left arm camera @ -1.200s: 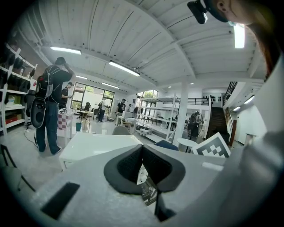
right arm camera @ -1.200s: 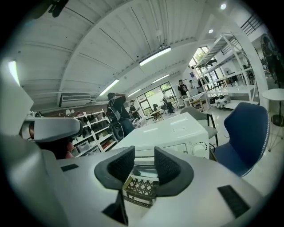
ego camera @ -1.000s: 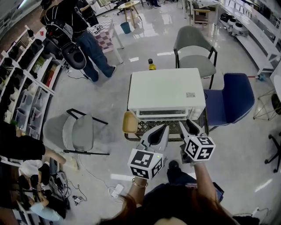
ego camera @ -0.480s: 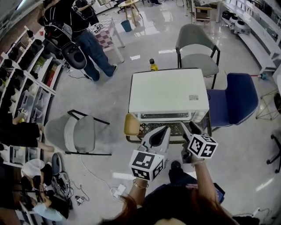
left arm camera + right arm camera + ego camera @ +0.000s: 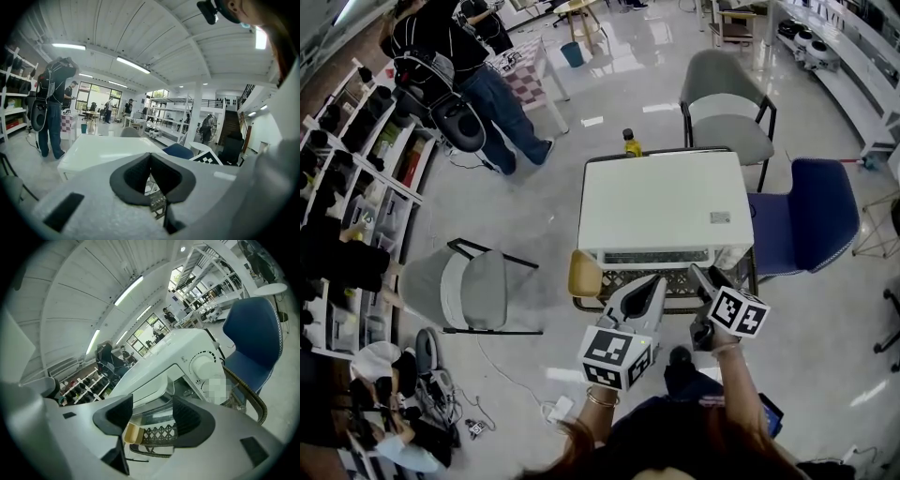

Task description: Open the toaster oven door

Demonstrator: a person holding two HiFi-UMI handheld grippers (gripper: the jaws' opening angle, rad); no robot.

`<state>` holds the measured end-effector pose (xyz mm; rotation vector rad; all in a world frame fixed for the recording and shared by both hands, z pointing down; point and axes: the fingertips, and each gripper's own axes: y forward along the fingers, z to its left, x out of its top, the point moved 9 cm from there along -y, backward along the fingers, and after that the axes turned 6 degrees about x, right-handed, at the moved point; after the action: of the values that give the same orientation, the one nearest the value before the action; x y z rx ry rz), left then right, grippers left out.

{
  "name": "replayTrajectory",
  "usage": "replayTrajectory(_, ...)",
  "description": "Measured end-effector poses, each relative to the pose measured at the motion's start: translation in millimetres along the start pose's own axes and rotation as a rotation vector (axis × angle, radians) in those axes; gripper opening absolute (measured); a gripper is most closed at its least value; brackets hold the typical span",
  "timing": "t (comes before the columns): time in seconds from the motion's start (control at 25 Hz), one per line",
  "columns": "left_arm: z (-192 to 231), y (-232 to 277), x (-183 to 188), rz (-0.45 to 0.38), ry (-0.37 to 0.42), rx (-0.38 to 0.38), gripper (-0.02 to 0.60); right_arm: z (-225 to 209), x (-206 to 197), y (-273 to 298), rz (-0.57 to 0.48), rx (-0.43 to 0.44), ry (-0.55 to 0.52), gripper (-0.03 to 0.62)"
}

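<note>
My right hand-held gripper (image 5: 152, 405) has just been opening and now stands wide with nothing between its jaws, lined up on the door (image 5: 146, 394) of the oven (image 5: 661, 202) (it sits on a lattice chair (image 5: 581, 274), front towards me). I judge the grasp comes next. My left hand-held gripper (image 5: 151, 155) is closed and empty. A blue chair (image 5: 811, 216) crowds the oven's right side, and the door needs room to drop towards me.

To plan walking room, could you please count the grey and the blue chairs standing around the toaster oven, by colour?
Grey chairs: 2
Blue chair: 1
Total: 3
</note>
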<state>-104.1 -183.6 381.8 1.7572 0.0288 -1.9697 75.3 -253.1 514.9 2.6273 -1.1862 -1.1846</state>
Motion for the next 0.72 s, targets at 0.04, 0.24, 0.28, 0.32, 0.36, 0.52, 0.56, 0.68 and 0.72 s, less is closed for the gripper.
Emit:
replayTrajectory(0.04,1,2,0,0.004,-0.001,0.001,0.014,-1,0,2,0.002,0.005,0.017,0.239)
replayTrajectory(0.24,4,10,2,0.016,-0.006,-0.001,0.014,-7,0,11,0.018,0.01,0.079,0.241)
replayTrajectory(0.28,5,12,2,0.016,-0.006,-0.001,0.014,-8,1,13,0.019,0.012,0.084,0.241)
replayTrajectory(0.32,7,13,3,0.016,-0.007,-0.001,0.014,-8,2,16,0.02,0.014,0.087,0.241)
replayTrajectory(0.36,8,15,4,0.015,-0.006,-0.001,0.014,-8,2,18,0.021,0.016,0.09,0.241)
replayTrajectory(0.52,11,18,8,0.01,-0.005,0.0,0.014,-10,4,23,0.019,0.017,0.118,0.239)
replayTrajectory(0.56,11,18,8,0.008,-0.005,0.0,0.014,-11,3,23,0.019,0.019,0.126,0.239)
replayTrajectory(0.68,12,18,10,0.002,-0.005,-0.002,0.014,-10,4,23,0.027,0.029,0.126,0.239)
replayTrajectory(0.72,12,17,11,0.0,-0.005,-0.003,0.014,-10,4,23,0.031,0.031,0.122,0.239)
